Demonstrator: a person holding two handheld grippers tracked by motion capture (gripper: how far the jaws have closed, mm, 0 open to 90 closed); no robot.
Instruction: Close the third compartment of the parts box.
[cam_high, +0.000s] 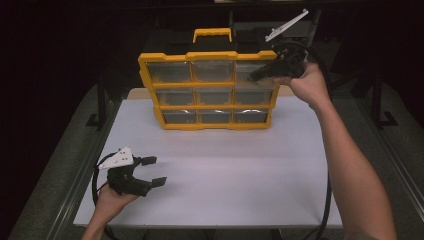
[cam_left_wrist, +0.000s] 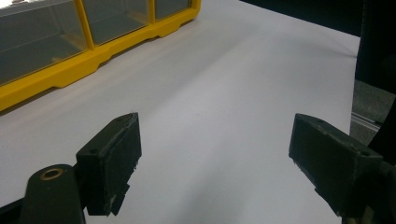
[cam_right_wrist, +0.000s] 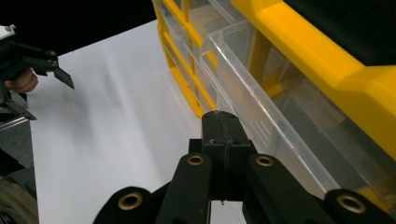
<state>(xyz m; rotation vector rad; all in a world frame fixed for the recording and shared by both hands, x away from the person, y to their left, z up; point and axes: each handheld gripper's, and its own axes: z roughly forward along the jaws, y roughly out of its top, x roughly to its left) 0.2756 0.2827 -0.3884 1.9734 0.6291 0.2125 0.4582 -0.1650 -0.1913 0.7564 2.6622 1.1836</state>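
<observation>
Nearest the person, well in front of the yellow drawer cabinet (cam_high: 210, 90), the left gripper (cam_high: 151, 171) rests low over the white table (cam_high: 225, 170) with its jaws spread wide and nothing between them. Farther off, at the cabinet's top right corner, the right gripper (cam_high: 256, 75) has its jaws clenched together, tips right at the front of the top right clear drawer (cam_high: 252, 71). In the right gripper view that drawer (cam_right_wrist: 261, 107) seems to stand slightly proud of the frame, its long front edge running across the closed tips (cam_right_wrist: 223, 122). The right hand (cam_high: 307, 82) is plainly the nearer one, so the coming push or pull likely falls to it.
</observation>
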